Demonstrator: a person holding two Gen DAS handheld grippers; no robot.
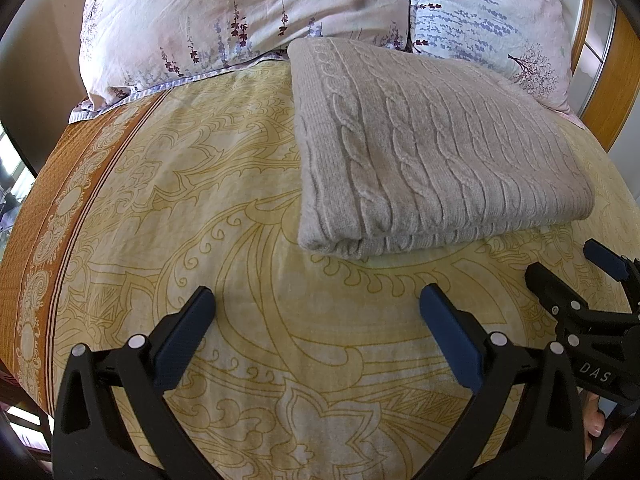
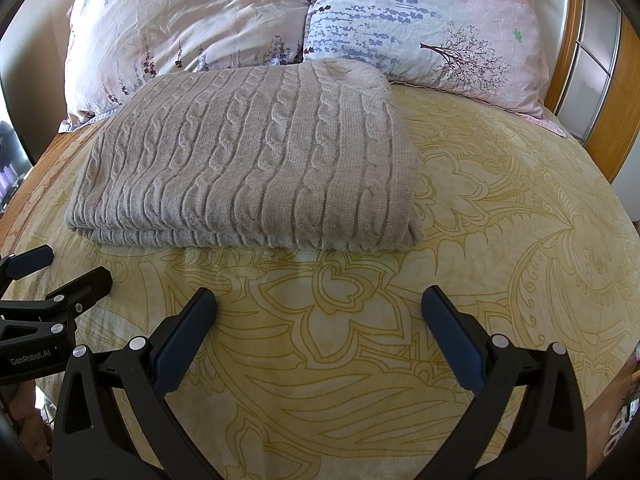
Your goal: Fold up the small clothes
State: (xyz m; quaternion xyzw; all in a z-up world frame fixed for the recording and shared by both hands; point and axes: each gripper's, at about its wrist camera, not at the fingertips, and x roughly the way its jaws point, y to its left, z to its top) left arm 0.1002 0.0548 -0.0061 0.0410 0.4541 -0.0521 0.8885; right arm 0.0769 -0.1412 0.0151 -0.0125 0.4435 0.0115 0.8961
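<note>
Folded beige cable-knit sweater (image 1: 432,148) flat on yellow patterned bedspread (image 1: 248,248) ahead of both grippers, long axis crosswise; L gripper (image 1: 316,320) & R gripper (image 2: 320,320) jaws apart, empty, roughly equidistant.

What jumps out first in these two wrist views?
A folded grey cable-knit sweater lies mid-bed on the yellow patterned bedspread, its far edge against two floral pillows at the headboard. Both the left gripper and right gripper hover open over bare bedspread short of the sweater, holding nothing.
</note>
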